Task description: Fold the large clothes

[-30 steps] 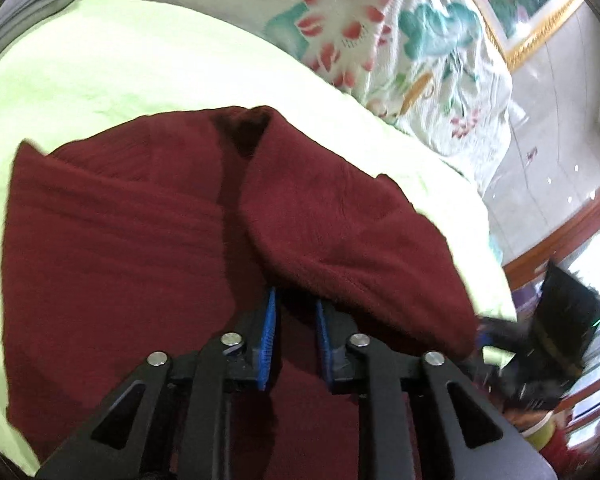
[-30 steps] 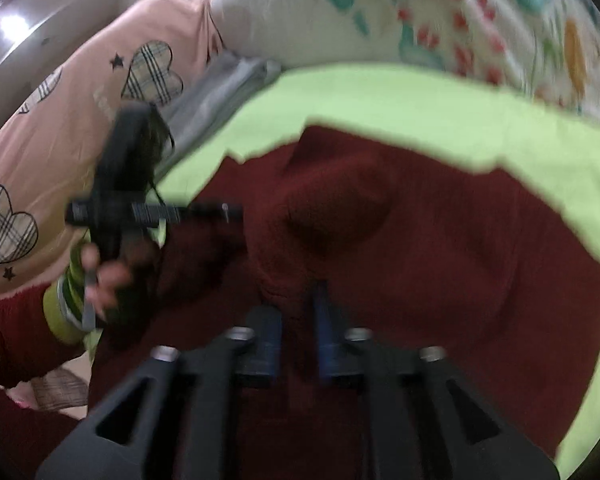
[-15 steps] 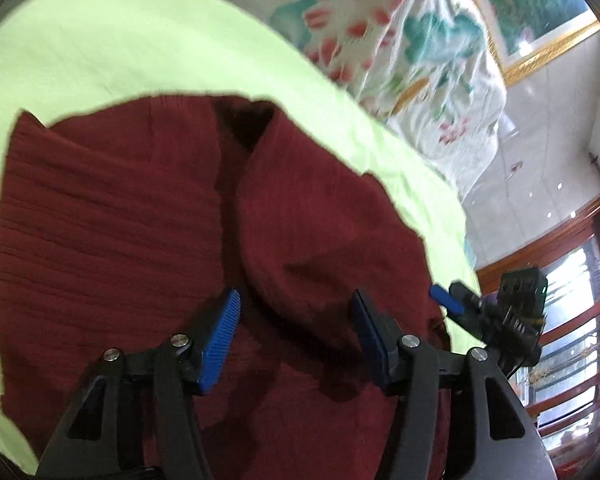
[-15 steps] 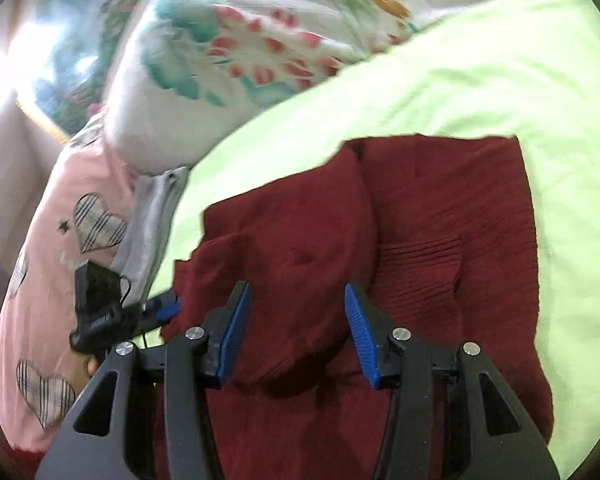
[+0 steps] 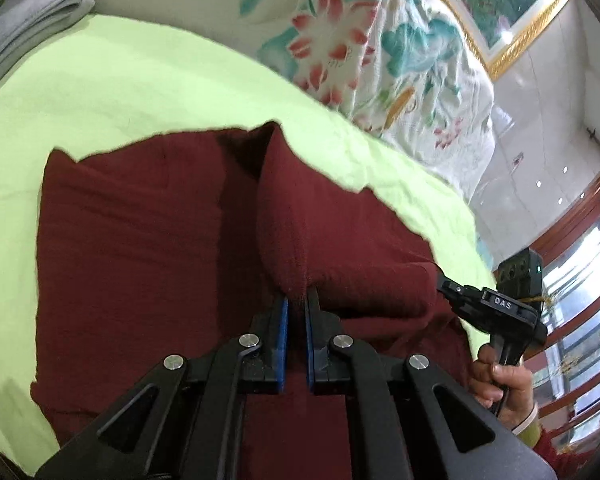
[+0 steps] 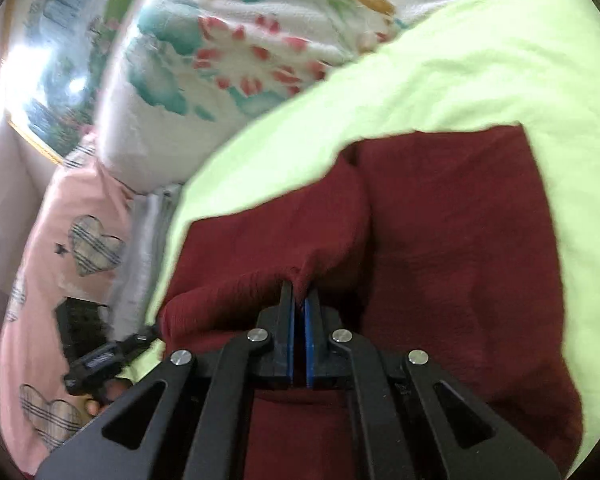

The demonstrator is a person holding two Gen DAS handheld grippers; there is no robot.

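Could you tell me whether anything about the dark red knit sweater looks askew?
Yes: the dark red knit sweater has a raised ridge bunched down its middle on the lime-green sheet, rather than lying flat.

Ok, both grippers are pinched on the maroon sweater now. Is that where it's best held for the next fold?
Probably yes. The left gripper and right gripper each pinch the near hem edge of the maroon sweater, coming from the near side. That edge is raised off the green sheet, so layers lift together.

The dark red sweater (image 5: pixel 148 264) lies on the green sheet, folded over itself, with a soft bumpy fold running toward 12 o'clock.
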